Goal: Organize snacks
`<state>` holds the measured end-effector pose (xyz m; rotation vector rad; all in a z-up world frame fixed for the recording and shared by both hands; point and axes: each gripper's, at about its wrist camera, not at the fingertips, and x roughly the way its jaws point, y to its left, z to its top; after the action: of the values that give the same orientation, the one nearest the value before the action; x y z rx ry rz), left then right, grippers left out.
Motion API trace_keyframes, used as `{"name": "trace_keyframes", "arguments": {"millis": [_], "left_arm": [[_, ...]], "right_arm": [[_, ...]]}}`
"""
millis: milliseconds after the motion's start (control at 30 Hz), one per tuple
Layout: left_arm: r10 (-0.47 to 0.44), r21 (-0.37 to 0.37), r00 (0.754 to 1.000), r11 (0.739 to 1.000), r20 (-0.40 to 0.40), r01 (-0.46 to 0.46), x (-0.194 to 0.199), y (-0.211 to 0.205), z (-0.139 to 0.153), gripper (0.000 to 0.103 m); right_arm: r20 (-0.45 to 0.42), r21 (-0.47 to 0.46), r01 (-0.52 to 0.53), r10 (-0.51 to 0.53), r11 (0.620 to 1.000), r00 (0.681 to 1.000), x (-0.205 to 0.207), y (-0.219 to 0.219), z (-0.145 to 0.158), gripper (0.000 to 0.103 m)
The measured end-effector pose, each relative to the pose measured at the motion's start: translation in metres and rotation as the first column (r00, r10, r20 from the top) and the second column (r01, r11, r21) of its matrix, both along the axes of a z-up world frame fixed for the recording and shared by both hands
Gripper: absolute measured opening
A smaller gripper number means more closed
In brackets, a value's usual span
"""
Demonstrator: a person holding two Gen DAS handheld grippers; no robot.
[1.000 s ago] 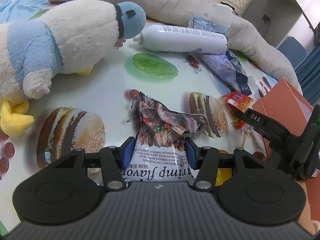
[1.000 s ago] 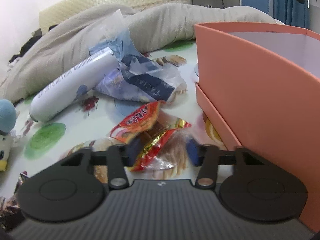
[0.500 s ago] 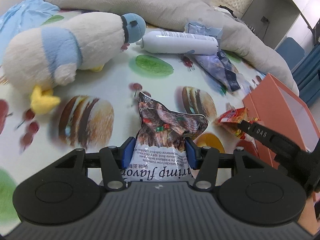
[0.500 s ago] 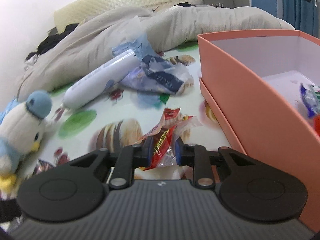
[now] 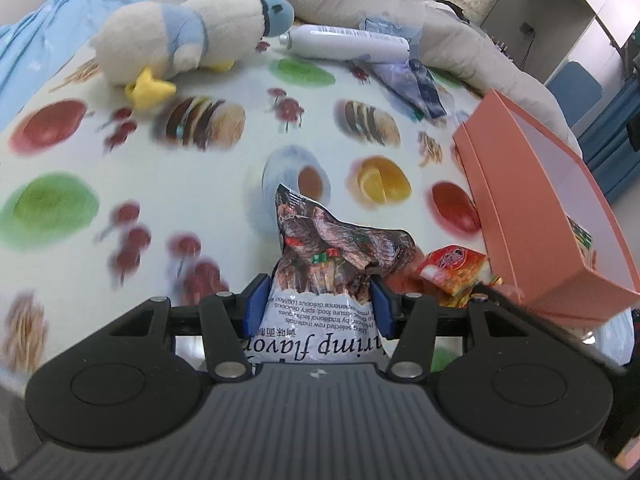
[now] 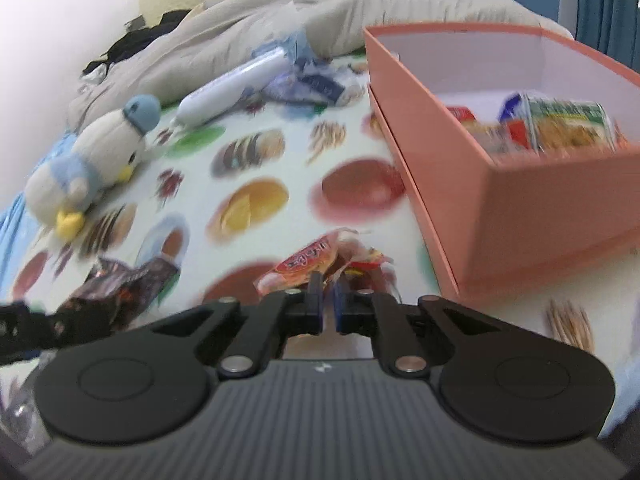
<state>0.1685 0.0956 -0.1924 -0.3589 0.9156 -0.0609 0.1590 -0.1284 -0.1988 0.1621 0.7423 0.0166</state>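
The left gripper (image 5: 316, 304) is clamped across the middle of a crumpled brown-and-white shrimp snack bag (image 5: 332, 276), its blue pads pressing both sides so the bag stands up between them, lifted clear of the fruit-and-burger printed sheet (image 5: 224, 184) on the bed. To finish this step well, that bag should be carried right over the near wall of the orange box (image 5: 532, 216) and let go only once it is fully above the open inside, since the puffy top could catch the rim. The left hand is pitched forward and down, with the box off to its right. The right gripper (image 6: 327, 296) has just been closing and is now pinched tight on the crinkled edge of a small red snack packet (image 6: 316, 264), which hangs in front of the pads; the blur makes it hard to say how much wrapper is caught, so a thin hold on loose film is the thing to watch. This hand also tilts downward, with the box (image 6: 520, 208) ahead and to its right, other snacks (image 6: 560, 128) already inside. Lifting both packs a little higher before crossing the box wall looks like the safe way in.
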Motion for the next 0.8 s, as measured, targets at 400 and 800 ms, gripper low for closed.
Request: {"name": "trace_keyframes", "arguments": {"millis": [400, 800], "left_arm": [[-0.003, -0.019, 1.000, 1.000, -0.009, 0.002, -0.044, -0.021, -0.001, 0.059], [0.040, -0.023, 0.999, 0.999, 0.004, -0.040, -0.041, -0.007, 0.002, 0.059]], "right_arm": [[-0.088, 0.039, -0.168, 0.171, 0.985, 0.981, -0.050, -0.005, -0.001, 0.012], [-0.142, -0.027, -0.325, 0.318, 0.945, 0.937, -0.052, -0.015, 0.018, 0.078]]}}
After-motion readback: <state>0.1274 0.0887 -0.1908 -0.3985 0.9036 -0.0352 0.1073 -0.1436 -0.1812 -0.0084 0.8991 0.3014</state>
